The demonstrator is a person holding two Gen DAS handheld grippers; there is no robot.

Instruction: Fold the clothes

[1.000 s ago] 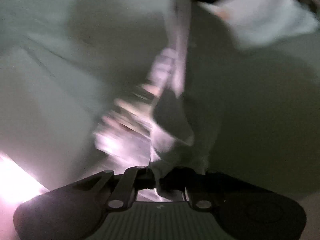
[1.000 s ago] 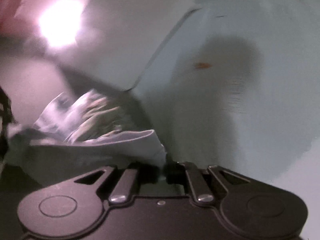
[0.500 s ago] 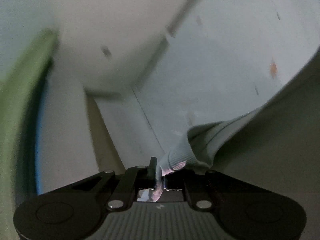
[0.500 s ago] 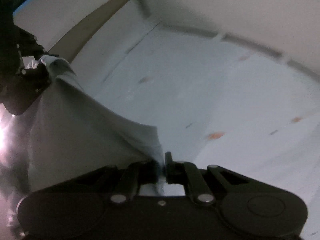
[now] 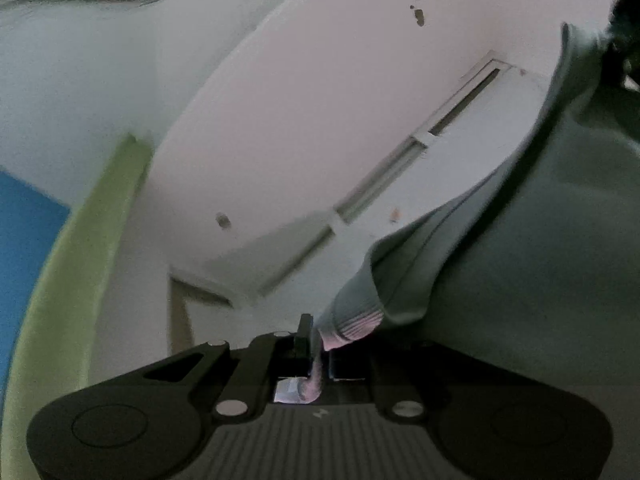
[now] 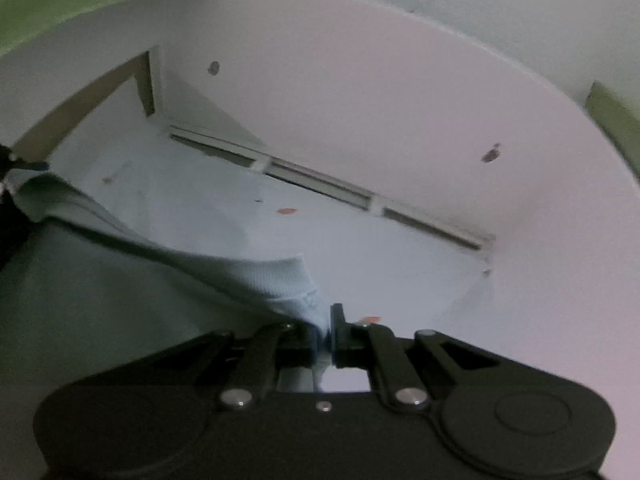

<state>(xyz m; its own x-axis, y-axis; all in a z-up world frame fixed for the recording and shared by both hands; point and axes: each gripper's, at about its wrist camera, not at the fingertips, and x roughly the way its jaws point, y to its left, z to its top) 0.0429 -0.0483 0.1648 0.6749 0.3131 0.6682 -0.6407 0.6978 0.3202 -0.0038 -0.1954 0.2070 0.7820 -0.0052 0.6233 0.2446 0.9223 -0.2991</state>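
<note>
A: Left wrist view: left hand-held gripper (image 5: 318, 344) clamped on the ribbed hem of the grey garment (image 5: 520, 280); cloth runs up and right, held in the air, white wall (image 5: 320, 100) behind.

B: Right wrist view: right hand-held gripper (image 6: 324, 330) pinched on another edge; garment (image 6: 120, 280) sags leftward above the worktop (image 6: 320, 236).

A: Risk: only a thin bite of hem; a hard tug could slip it.

B: Uneven pull skews the fold.
</note>
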